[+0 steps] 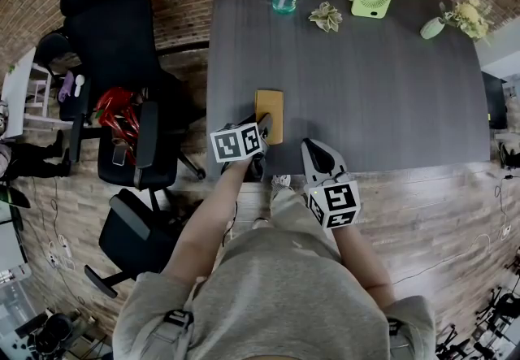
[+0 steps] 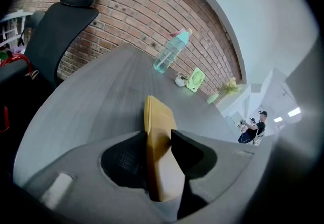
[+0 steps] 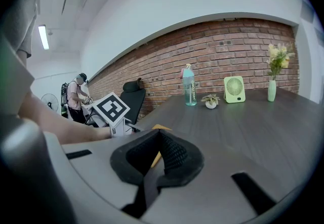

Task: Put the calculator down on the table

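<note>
**Head view.** The calculator (image 1: 269,110) lies flat on the table (image 1: 366,90), close to the near edge, with its long side pointing away from the person. The left gripper (image 1: 262,129) meets its near end, which keeps the put-down within easy reach. The right gripper (image 1: 315,151) hovers just beside it over the table edge, clear of the calculator. It appears to have no part in this step.

**Left gripper view.** The jaws stand apart with the calculator's near end between them. The pads lie close on each side, but the calculator sits askew in the gap. This suggests that it is loose and that the table bears it. On that reading the placing is all but done. A straight pull back would avoid dragging it.

**Right gripper view.** The jaws are together with nothing between them. A corner of the calculator shows beyond them, near the left gripper's marker cube (image 3: 111,108).
</note>
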Demonstrator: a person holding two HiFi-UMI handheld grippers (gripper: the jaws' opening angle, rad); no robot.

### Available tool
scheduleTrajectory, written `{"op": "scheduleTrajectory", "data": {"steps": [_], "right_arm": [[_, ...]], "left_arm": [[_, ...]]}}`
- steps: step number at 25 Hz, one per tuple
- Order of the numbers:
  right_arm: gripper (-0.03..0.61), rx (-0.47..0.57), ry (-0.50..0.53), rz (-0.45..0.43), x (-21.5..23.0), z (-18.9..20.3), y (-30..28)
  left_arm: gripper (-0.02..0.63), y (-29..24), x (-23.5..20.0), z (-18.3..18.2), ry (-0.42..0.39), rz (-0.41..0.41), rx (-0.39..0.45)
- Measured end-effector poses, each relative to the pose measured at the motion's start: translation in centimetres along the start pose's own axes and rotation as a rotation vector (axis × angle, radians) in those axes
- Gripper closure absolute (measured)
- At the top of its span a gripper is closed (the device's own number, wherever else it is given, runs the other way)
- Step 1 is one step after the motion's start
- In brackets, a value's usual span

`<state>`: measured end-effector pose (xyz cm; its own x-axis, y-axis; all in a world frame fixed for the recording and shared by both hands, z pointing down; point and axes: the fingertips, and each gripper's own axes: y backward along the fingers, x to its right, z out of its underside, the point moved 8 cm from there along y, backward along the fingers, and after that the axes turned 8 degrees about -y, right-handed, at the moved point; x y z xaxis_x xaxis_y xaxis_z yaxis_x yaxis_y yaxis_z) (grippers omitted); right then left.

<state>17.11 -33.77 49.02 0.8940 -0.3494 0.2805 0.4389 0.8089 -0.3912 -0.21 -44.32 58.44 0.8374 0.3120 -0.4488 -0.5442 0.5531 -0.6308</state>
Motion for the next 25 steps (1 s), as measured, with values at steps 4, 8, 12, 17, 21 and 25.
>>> {"op": "scheduleTrajectory", "data": {"steps": [4,8,12,17,21,25], "right_arm": [[0.575,0.0,0.0,0.004,-0.2,0.0,0.2],[0.575,0.0,-0.002,0.007,-0.3,0.1,0.3],[0.575,0.004,-0.002,0.007,-0.6,0.4,0.5],[0.575,0.01,-0.001,0.013,-1.0,0.7,1.2],[0.575,0.015,-0.003,0.028,-1.6,1.2,2.2],[0.575,0.028,0.003,0.034,-2.5,1.7,3.3]], "left_arm": [[0.456,0.2,-0.3,0.1,0.01,-0.015,-0.01],[0.451,0.2,-0.3,0.1,-0.048,-0.082,-0.034],[0.451,0.2,-0.1,0.1,-0.071,-0.094,-0.031],[0.455,0.7,-0.1,0.5,-0.069,-0.096,-0.024],[0.469,2.2,0.2,1.4,-0.062,-0.093,-0.006],[0.514,4.2,0.4,2.7,-0.049,-0.091,0.012]]}}
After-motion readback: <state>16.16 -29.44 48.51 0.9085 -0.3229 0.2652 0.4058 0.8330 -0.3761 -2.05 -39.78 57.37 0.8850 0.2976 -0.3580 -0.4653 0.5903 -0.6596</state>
